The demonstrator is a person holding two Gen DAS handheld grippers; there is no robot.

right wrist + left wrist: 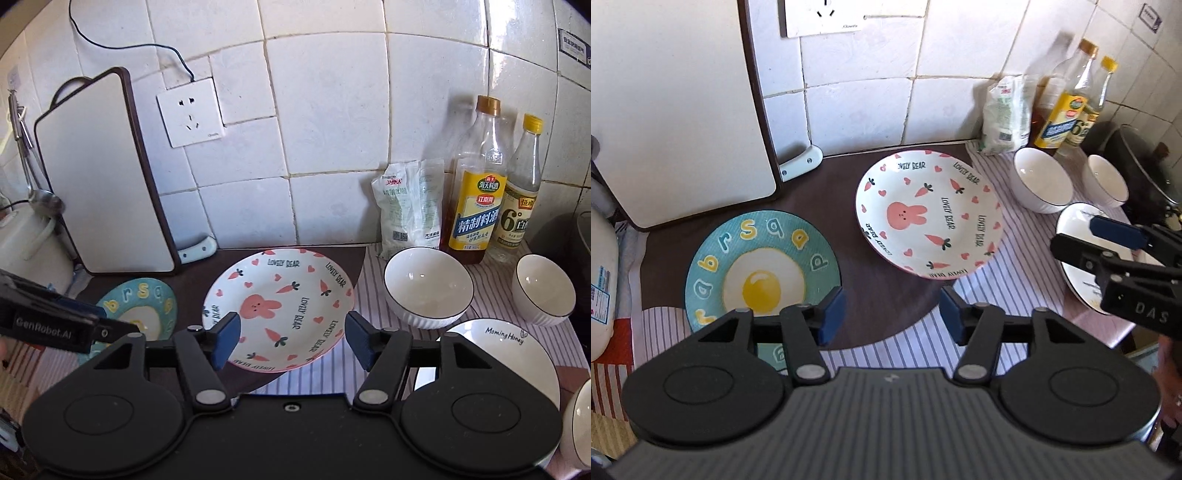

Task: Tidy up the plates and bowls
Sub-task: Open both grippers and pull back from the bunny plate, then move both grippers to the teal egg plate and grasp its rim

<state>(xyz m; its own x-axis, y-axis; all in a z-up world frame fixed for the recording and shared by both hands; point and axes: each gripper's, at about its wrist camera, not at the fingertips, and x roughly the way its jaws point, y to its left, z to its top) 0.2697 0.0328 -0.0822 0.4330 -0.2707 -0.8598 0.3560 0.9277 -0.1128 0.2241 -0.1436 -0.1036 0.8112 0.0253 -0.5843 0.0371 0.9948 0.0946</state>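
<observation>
Right now both grippers hover above the bench point(886, 306), fingers spread wide and holding nothing. The left gripper point(892, 315) sits over bare bench between the egg plate point(713, 273) and the rabbit plate point(929, 214). The right gripper point(291, 339) hangs over the near rim of the rabbit plate point(279, 308). Two white bowls point(428, 286) point(543, 291) stand apart on the striped cloth point(369, 273), in front of the bottles point(476, 188). Nearer lies a white plate point(517, 354) lettered "Morning Honey". A third bowl point(580, 424) shows at the right edge. A cutting board point(103, 177) leans on the tiled wall.
</observation>
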